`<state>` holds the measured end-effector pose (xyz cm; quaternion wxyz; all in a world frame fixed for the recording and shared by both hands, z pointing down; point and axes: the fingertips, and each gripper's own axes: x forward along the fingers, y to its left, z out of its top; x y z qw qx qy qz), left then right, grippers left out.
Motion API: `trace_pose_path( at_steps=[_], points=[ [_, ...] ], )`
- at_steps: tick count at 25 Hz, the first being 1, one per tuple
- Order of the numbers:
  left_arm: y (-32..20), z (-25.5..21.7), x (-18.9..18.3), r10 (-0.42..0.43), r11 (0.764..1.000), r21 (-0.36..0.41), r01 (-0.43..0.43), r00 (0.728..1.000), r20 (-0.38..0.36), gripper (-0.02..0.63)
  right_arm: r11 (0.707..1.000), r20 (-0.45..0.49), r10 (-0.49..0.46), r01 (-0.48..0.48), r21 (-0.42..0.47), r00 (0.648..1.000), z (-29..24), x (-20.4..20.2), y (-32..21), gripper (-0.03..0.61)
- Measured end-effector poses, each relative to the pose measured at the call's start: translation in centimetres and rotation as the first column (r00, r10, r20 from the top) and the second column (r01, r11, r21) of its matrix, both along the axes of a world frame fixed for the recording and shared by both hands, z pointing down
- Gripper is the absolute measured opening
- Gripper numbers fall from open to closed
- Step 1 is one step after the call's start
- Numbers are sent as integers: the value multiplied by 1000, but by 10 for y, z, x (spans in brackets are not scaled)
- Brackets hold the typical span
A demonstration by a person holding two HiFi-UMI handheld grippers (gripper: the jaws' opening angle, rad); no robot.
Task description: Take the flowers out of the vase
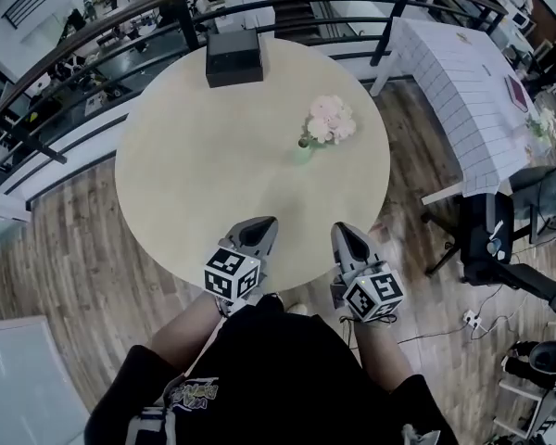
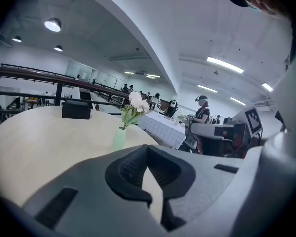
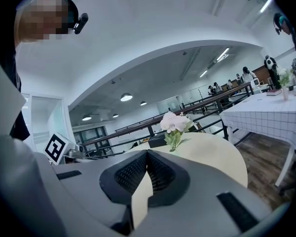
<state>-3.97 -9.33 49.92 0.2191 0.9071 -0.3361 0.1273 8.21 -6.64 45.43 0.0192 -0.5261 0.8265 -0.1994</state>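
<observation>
A bunch of pale pink flowers (image 1: 331, 119) stands in a small light green vase (image 1: 302, 149) on the round beige table (image 1: 213, 174), right of its middle. The flowers (image 2: 136, 102) and vase (image 2: 119, 138) also show in the left gripper view, and the flowers (image 3: 175, 123) in the right gripper view. My left gripper (image 1: 260, 229) is shut and empty over the table's near edge. My right gripper (image 1: 346, 233) is shut and empty beside it, also at the near edge. Both stand well short of the vase.
A black box (image 1: 233, 57) sits at the table's far edge by a dark railing (image 1: 93, 35). A table with a white checked cloth (image 1: 463, 82) stands to the right, with a black office chair (image 1: 500, 239) near it. Wooden floor surrounds the round table.
</observation>
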Motion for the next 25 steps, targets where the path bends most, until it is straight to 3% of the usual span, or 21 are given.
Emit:
trace_pose_path(
  at_steps=[14,25],
  points=[
    [-62,23,-1,2,1000,20,-2,1000,15,6,1000,-52,-21,21,-5,998,12,-15,-63,21],
    [-103,45,23,-77,995,64,74,996,47,12,992,-67,-108,103,-67,992,43,2,-102,21]
  ],
)
